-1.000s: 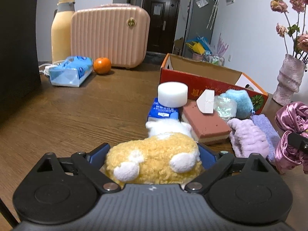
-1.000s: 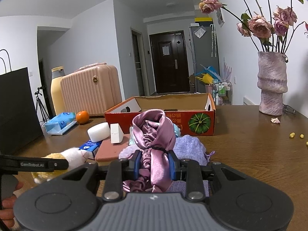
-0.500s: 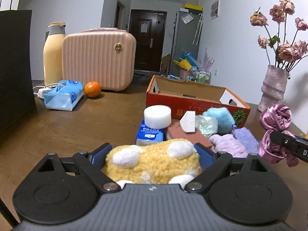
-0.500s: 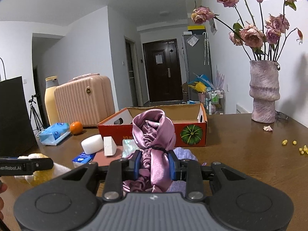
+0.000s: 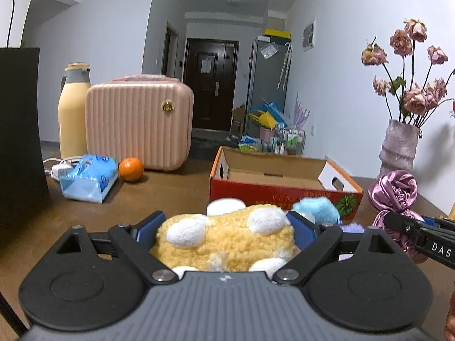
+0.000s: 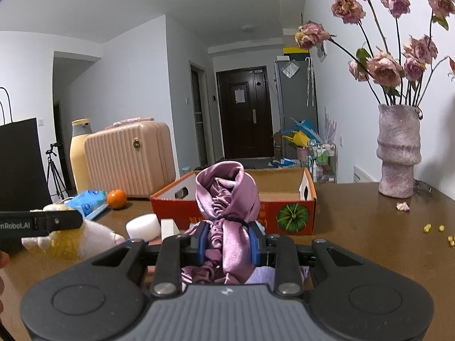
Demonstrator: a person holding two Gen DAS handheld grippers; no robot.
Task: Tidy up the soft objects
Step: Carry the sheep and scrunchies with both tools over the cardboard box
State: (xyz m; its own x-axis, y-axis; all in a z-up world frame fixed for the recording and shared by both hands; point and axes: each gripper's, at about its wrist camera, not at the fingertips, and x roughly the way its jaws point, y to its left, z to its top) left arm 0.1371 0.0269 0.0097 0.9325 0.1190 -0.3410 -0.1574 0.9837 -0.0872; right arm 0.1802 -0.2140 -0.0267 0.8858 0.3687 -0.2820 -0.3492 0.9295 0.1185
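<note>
White walls (image 5: 108,42), dark door (image 5: 210,85) down hallway, grey cabinet (image 5: 267,85), perhaps fridge; brown table (image 6: 355,221).

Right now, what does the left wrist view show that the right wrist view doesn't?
Only the left wrist view: the blue fluffy item before the box. Only the right wrist view: a tripod and yellow crumbs on the table. Both show: the yellow plush in the left tool, the pink satin cloth in the right tool, and the box.
</note>
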